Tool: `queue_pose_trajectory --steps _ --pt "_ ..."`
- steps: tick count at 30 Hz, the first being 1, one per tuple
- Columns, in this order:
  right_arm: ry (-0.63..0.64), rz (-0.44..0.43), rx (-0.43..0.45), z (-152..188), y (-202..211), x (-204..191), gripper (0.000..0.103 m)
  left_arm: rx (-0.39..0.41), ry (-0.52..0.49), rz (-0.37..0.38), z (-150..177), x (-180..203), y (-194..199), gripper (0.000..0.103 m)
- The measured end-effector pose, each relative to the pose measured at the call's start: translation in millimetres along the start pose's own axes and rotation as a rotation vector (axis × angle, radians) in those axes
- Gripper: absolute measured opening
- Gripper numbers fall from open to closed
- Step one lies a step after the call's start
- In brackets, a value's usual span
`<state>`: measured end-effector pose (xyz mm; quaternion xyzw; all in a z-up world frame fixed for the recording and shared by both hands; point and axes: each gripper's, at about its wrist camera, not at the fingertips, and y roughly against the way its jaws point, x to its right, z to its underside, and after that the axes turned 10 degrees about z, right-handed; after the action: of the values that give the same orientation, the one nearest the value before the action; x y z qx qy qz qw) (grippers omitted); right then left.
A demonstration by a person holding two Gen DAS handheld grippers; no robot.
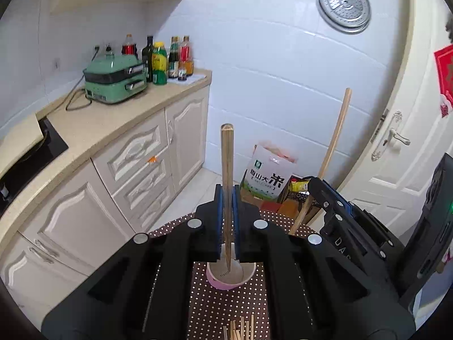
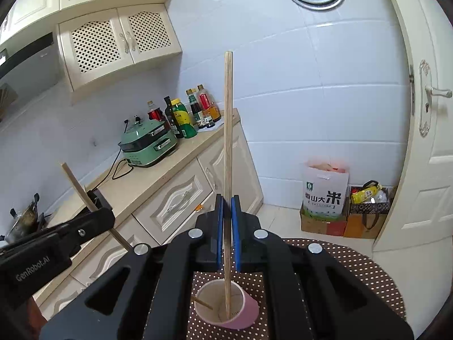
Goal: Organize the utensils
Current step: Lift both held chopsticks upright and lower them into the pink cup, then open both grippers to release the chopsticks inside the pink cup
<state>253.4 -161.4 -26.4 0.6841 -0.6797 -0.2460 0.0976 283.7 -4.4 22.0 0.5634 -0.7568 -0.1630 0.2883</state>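
Note:
A pink paper cup [image 1: 230,276] [image 2: 226,308] stands on the brown dotted tablecloth. My left gripper [image 1: 227,198] is shut on a wooden chopstick [image 1: 226,187], held upright with its tip inside the cup. My right gripper [image 2: 228,206] is shut on a second chopstick [image 2: 228,155], also upright with its tip in the cup. The right gripper [image 1: 339,206] and its chopstick [image 1: 331,153] show at the right of the left wrist view. The left gripper [image 2: 93,206] and its chopstick [image 2: 76,184] show at the left of the right wrist view. Several loose chopsticks [image 1: 239,328] lie near me.
The dotted tablecloth [image 2: 365,266] covers a round table. A counter [image 1: 113,119] with cabinets runs along the left, bearing a green cooker [image 1: 116,82] and bottles [image 1: 167,56]. A rice bag [image 2: 325,192] and boxes sit on the floor by the white door [image 2: 433,141].

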Motion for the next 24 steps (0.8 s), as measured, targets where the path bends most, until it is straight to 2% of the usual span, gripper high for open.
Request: queue_pose_trajectory --steps 9,15,24 --pt "-0.002 0.004 -0.086 19 -50 0 0.004 -0.113 0.080 -0.022 17 -32 -61 0.006" --pt "0.028 0.012 -0.152 42 -74 2 0.004 -0.149 0.118 0.004 31 -44 -86 0.006" --pt "0.095 -0.027 -0.262 76 -88 -11 0.005 -0.145 0.059 0.014 39 -43 -100 0.008"
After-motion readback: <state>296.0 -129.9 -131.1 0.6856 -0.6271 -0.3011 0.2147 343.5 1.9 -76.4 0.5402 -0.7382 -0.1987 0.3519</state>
